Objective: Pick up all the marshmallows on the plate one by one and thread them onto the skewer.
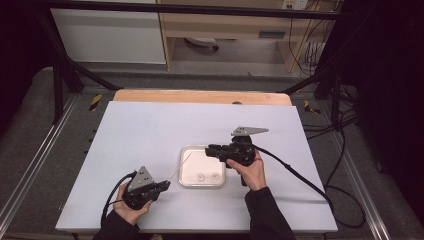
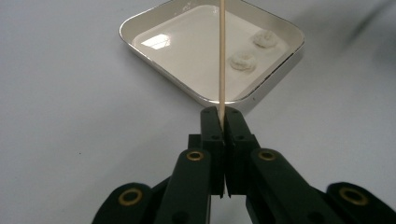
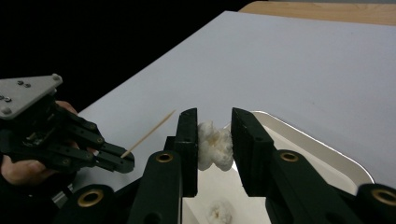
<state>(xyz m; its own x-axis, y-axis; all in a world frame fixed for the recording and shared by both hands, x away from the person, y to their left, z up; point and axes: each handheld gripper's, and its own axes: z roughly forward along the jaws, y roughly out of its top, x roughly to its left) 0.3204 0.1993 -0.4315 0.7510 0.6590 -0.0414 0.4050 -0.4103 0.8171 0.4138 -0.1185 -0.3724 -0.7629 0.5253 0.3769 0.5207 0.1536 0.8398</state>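
1. Black right tongs (image 3: 214, 140) pinch a white popcorn piece (image 3: 215, 145) just above the tray (image 3: 322, 154), lifted clear for spearing.
2. Left tongs (image 2: 221, 116), clamped shut on the skewer (image 2: 221, 51), aim its tip over the tray from the worktop (image 1: 145, 130), steadying it.

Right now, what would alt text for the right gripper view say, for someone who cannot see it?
Two black jaws of the right gripper pinch a white popcorn-like piece above a white tray where another piece lies. At left, the left gripper holds a thin wooden skewer over the white table.
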